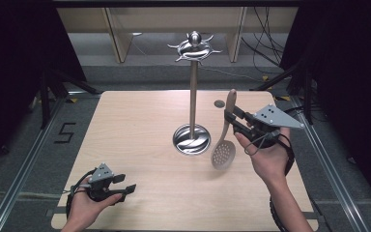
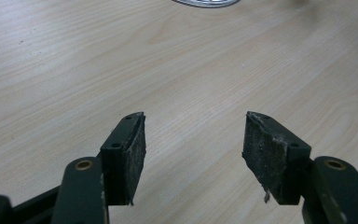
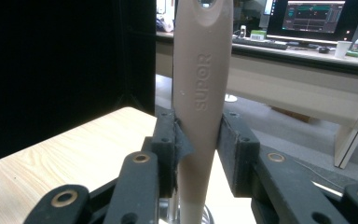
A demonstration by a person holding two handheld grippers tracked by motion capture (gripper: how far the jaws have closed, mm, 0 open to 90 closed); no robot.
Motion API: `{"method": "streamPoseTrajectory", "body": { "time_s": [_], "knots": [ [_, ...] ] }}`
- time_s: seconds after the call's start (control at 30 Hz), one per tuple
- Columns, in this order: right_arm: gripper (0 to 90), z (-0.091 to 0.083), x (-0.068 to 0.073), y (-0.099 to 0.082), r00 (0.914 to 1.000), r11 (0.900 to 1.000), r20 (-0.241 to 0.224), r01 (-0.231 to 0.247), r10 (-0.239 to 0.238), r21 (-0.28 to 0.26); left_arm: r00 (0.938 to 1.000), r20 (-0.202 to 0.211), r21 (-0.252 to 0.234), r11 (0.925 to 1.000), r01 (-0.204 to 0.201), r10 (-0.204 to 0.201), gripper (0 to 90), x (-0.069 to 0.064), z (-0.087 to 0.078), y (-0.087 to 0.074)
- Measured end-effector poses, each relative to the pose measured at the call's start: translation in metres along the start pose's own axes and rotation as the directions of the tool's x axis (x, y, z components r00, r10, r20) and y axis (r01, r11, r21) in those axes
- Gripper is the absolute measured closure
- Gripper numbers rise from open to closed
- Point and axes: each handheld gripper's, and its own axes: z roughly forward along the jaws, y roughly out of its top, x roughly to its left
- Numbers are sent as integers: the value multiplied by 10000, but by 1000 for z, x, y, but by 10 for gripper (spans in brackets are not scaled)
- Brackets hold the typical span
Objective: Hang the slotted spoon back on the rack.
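Tongs of the left gripper [image 1: 124, 184] stand apart over bare table [image 1: 140, 116] at the near left, holding nothing. Farther right stands the steel hook stand [image 1: 192, 96]. Right of it, the right gripper [image 1: 233, 121] is clamped on the slotted spoon [image 1: 223, 145], bowl hanging down. Judging the aim as hanging it, keep the grip firm, raise the handle's end hole to a hook. "SUPOR" is embossed on the handle [image 3: 200, 93].
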Motion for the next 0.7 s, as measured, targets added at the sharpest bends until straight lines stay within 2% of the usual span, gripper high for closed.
{"method": "streamPoseTrajectory", "body": {
  "time_s": [0.03,0.07,0.13,0.17,0.27,0.3,0.4,0.43,0.57,0.6,0.7],
  "knots": [
    [700,1,1,1,10000,10000,-2,-58,58,-21,10000,0,5,10000,7,-7,383,0,0,0],
    [700,2,0,2,9999,9998,28,153,-153,-115,10000,-13,-20,10000,38,-38,382,-1,1,0],
    [700,2,0,3,9997,9996,120,217,-215,-169,10000,-12,-7,10000,28,-28,383,0,0,0],
    [700,3,2,3,9999,9999,115,47,-46,-137,10000,-8,-27,10000,16,-16,382,0,0,0],
    [699,5,2,5,9999,9996,139,89,-86,-256,10000,-2,-6,10000,4,-4,383,0,0,0],
    [699,5,3,6,10000,9999,39,-76,76,-86,10000,-4,-15,10000,3,-3,383,0,0,0],
    [700,7,4,7,10000,9999,33,-69,70,-118,10000,-8,-21,10000,-8,8,383,0,0,0],
    [699,8,4,8,9998,9995,122,156,-153,-266,10000,12,-88,9999,78,-78,383,0,0,0],
    [699,10,6,10,10000,9998,40,-82,83,-200,10000,0,-116,9999,73,-73,383,0,0,0],
    [700,10,6,11,10000,9998,45,-71,72,-178,9997,-80,5,9998,-222,222,383,2,0,1],
    [699,12,7,12,9999,9997,27,-140,141,-218,9995,-154,-118,9996,-270,268,383,2,0,1]
  ]
}}
